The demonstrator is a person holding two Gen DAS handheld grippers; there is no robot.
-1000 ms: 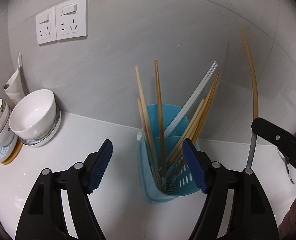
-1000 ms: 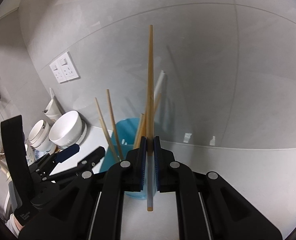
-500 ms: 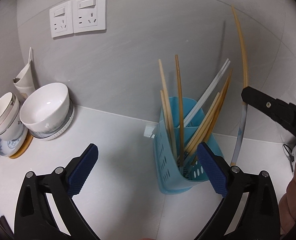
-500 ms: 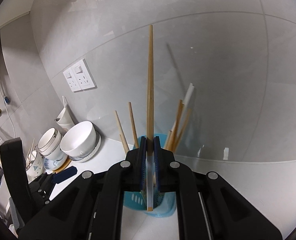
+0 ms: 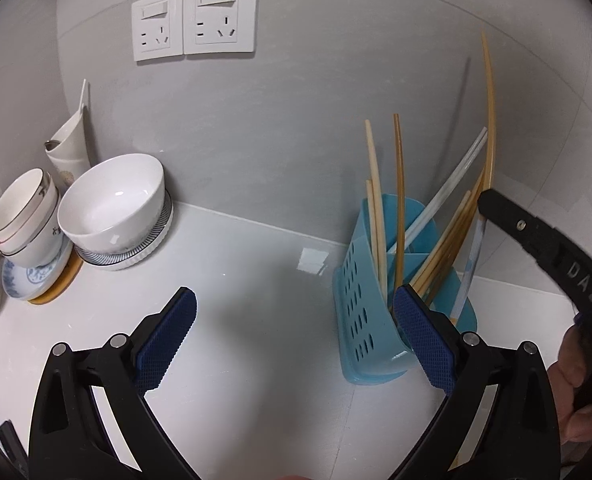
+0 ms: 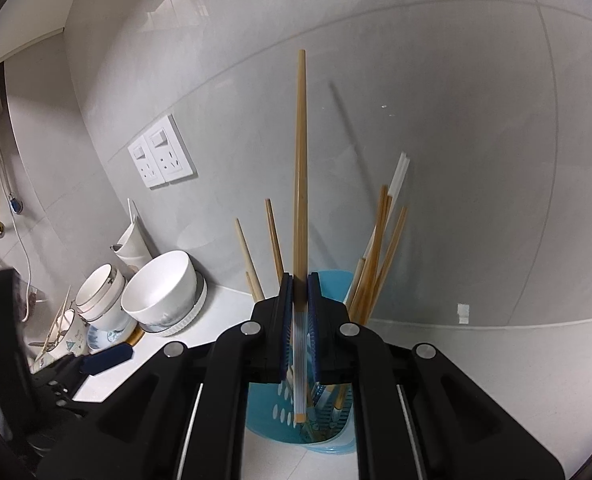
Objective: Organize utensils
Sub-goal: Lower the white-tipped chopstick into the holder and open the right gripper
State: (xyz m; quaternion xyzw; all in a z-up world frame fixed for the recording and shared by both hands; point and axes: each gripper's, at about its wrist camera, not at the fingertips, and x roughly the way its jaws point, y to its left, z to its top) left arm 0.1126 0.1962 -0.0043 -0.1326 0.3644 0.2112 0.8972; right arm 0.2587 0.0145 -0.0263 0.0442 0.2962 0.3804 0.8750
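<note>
Where the black arm of our right gripper (image 6: 300,308) crosses the left wrist view, raised letters read "DAS", and the rest of the word is cut off at the frame edge. Faint dark characters mark the side of one small bowl (image 5: 24,216) in the stack at the bench's left end, too small to read.

Our right gripper is closed tight on a wooden chopstick (image 6: 300,184), held upright, its pale ribbed lower end reaching down over the open top of the blue utensil caddy (image 5: 365,304). We cannot tell whether the tip touches anything inside. The caddy stands on the white bench (image 5: 256,280) near the grey back wall, and it already carries several wooden chopsticks (image 5: 399,200) and a white pair (image 5: 451,196) leaning to the right; their lower ends are hidden inside it.

Our left gripper (image 5: 294,340) is spread wide and holds nothing; its right pad sits in front of the caddy's rim, and whether it touches we cannot tell.

A large white bowl (image 5: 116,204) sits on a striped plate at the left end. A double wall socket (image 5: 194,18) is mounted above.
</note>
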